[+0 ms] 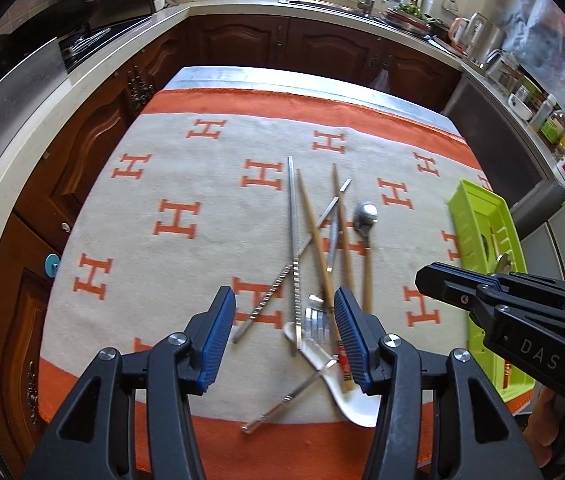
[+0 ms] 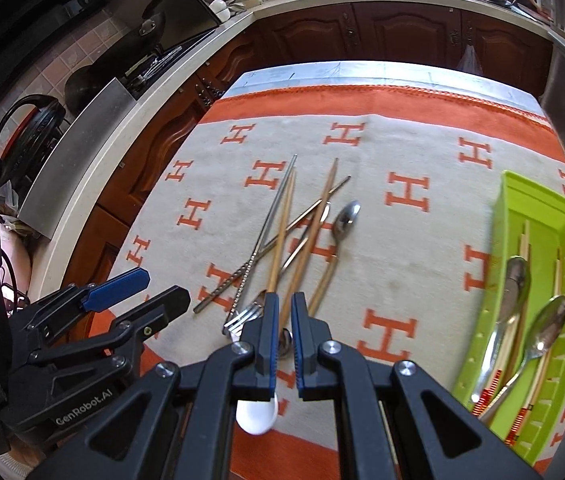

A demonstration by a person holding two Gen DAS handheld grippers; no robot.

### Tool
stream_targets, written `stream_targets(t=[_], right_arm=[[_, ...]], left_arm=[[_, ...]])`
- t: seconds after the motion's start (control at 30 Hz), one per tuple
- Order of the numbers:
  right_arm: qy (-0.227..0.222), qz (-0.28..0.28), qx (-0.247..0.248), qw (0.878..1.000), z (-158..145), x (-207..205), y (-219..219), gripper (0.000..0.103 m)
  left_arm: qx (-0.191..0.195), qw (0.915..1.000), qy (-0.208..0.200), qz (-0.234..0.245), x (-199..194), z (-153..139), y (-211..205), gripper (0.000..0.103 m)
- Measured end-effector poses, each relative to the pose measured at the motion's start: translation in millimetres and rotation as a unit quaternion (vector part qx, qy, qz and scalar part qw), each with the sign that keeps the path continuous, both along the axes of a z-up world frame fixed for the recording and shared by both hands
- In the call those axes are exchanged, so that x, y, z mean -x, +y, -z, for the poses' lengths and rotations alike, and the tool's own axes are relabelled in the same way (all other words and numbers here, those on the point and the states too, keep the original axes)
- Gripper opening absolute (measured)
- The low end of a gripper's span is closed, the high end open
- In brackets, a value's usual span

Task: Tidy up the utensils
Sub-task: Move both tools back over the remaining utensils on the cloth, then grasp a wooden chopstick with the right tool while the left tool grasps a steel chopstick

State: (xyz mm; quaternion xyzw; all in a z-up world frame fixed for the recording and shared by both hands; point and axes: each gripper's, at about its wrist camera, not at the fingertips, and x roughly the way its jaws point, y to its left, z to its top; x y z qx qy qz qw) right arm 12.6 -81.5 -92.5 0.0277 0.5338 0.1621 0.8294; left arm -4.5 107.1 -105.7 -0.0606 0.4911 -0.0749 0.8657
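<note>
Loose utensils piled mid-cloth, green tray (image 2: 538, 216) at the right edge.

Only the right wrist view looks into the tray: two spoons (image 2: 542, 336) and chopsticks lie lengthwise. The left wrist view shows the white ceramic spoon (image 1: 356, 400) whole beneath crossed metal and wooden chopsticks (image 1: 314, 232). Left gripper (image 1: 284, 312) stands apart, empty; right gripper (image 2: 285, 312) is together, holding nothing.

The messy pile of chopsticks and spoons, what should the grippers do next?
Probably lower the open left gripper onto the silver metal fork just ahead of it. The fork lies atop the pile, and the lime green plastic tray already holds spoons and chopsticks.
</note>
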Motion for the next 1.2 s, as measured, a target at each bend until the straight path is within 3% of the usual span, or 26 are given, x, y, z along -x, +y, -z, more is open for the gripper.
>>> stream_targets(t=[0.47, 0.87, 1.2], right_arm=[[0.034, 0.025, 0.015, 0.999, 36, -35, 37, 0.006], [0.062, 0.043, 0.049, 0.996, 77, -62, 50, 0.006], [0.049, 0.025, 0.077, 0.995, 88, -69, 63, 0.009]], left_arm=[[0.001, 0.9997, 0.021, -0.012, -35, 25, 60, 0.054], [0.014, 0.9987, 0.037, 0.034, -70, 40, 57, 0.054], [0.028, 0.9962, 0.041, 0.071, -99, 45, 36, 0.054]])
